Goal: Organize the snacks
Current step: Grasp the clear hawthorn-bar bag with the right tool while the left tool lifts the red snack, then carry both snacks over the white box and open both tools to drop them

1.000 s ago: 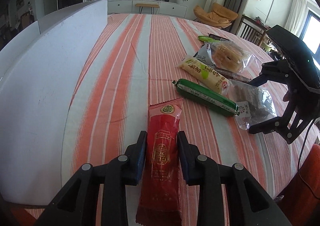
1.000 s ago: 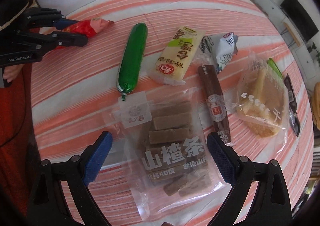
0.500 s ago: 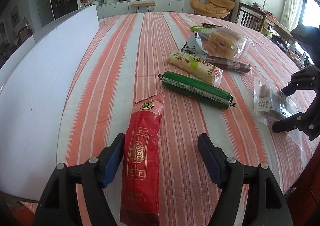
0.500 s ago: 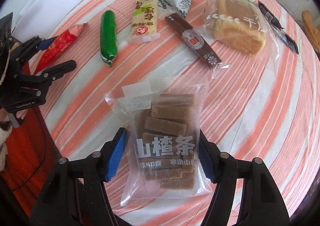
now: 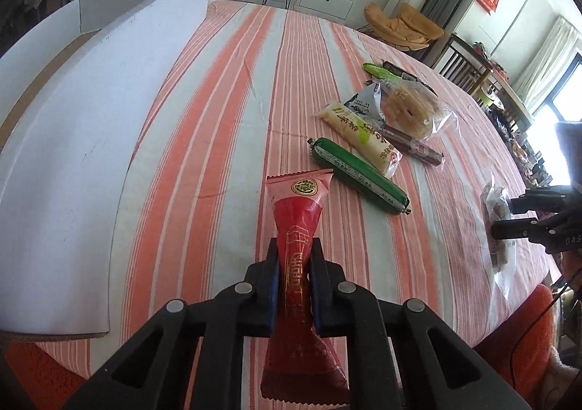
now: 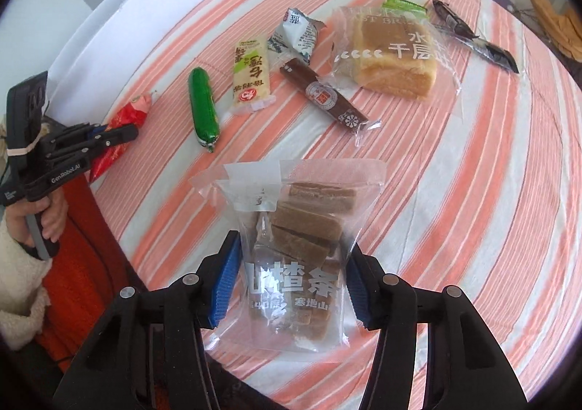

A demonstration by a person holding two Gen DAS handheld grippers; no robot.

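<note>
The left gripper (image 5: 294, 266) pinches the red packet (image 5: 298, 228) at its middle, and the right gripper (image 6: 289, 279) clasps the clear bag (image 6: 298, 239) (brown strips inside) by its sides. Beyond the bag lie the green stick (image 6: 202, 108), yellow bar (image 6: 251, 73), brown stick (image 6: 323, 95) and bread (image 6: 391, 57) on the striped cloth (image 6: 473, 155).
</note>
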